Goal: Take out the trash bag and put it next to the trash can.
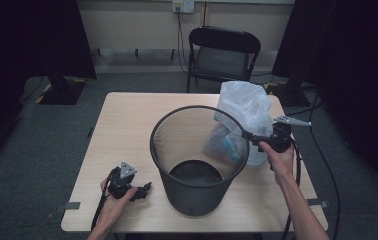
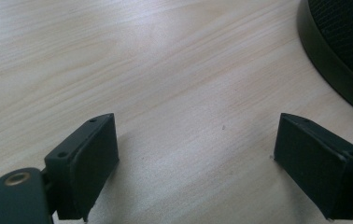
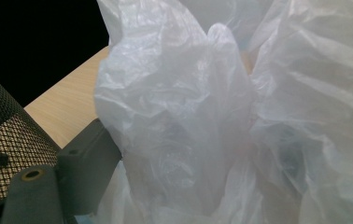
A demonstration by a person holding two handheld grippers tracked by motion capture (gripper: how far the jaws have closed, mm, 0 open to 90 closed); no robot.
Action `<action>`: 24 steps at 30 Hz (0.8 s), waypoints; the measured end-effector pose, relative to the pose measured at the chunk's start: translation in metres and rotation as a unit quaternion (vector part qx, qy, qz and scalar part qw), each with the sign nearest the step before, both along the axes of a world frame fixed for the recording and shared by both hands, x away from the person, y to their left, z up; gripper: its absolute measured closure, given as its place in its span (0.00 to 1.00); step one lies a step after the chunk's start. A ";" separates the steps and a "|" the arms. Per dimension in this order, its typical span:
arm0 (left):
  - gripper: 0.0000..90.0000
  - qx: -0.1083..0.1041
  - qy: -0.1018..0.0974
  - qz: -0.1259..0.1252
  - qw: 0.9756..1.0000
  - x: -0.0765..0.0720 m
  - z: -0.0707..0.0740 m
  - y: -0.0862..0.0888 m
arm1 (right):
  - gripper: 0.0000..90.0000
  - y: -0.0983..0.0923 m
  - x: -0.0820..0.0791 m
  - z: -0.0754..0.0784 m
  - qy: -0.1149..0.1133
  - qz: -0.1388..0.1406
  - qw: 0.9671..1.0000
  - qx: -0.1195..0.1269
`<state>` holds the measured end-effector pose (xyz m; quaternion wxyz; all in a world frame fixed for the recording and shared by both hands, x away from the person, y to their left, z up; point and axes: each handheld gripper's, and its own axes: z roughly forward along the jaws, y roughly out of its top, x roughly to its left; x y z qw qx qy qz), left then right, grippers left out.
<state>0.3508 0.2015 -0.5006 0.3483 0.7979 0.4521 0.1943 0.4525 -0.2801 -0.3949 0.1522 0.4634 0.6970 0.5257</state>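
A black mesh wastebasket (image 1: pixel 197 192) stands upright in the middle of the wooden table (image 1: pixel 127 125). Behind it to the right stands a translucent white plastic bag (image 1: pixel 247 102) with bluish things inside. My right gripper (image 1: pixel 251 135) points left at the bag's side, just past the basket's rim. In the right gripper view one finger (image 3: pixel 88 158) stands wide beside the crumpled bag (image 3: pixel 212 116), and the plastic hides the other finger. My left gripper (image 1: pixel 146 188) rests low on the table left of the basket, open (image 2: pixel 198 158) with only bare wood between its fingers.
The basket's base (image 2: pixel 338 70) lies just right of my left gripper, and its mesh wall (image 3: pixel 2 135) lies close beside my right one. A black folding chair (image 1: pixel 222 55) stands beyond the table's far edge. Cables trail off both grippers toward the near edge.
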 end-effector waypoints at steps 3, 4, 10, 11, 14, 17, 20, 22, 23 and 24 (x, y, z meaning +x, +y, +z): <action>0.14 0.000 -0.001 0.000 1.000 0.000 0.000 0.000 | 0.19 -0.005 -0.004 0.005 -0.008 -0.004 1.000 0.008; 0.14 0.000 0.000 0.000 1.000 0.000 0.000 0.000 | 0.19 -0.006 -0.006 0.007 -0.011 -0.004 1.000 0.009; 0.14 0.000 0.000 0.000 1.000 0.000 0.000 0.000 | 0.23 -0.005 -0.018 0.017 -0.034 0.005 0.999 0.003; 0.14 0.000 0.000 0.000 1.000 0.000 0.000 0.000 | 0.25 -0.004 -0.020 0.019 -0.042 0.006 0.999 0.001; 0.14 0.000 0.000 0.000 1.000 0.000 0.000 0.000 | 0.24 -0.003 -0.026 0.024 -0.053 0.005 0.999 -0.005; 0.14 0.001 0.000 0.000 1.000 0.000 0.000 0.000 | 0.20 -0.005 -0.028 0.026 -0.049 0.003 0.999 -0.010; 0.14 0.001 0.000 0.000 1.000 0.000 0.000 0.000 | 0.17 -0.009 -0.031 0.025 -0.044 0.001 0.999 -0.010; 0.14 0.000 0.000 -0.001 1.000 0.000 0.000 0.000 | 0.17 -0.013 -0.035 0.022 -0.042 -0.001 0.999 -0.016; 0.14 0.000 0.000 -0.001 1.000 0.000 0.000 0.000 | 0.17 -0.014 -0.037 0.020 -0.043 -0.003 0.999 -0.022; 0.14 0.000 0.000 0.000 1.000 0.000 0.000 0.000 | 0.17 -0.015 -0.040 0.018 -0.044 -0.005 0.999 -0.030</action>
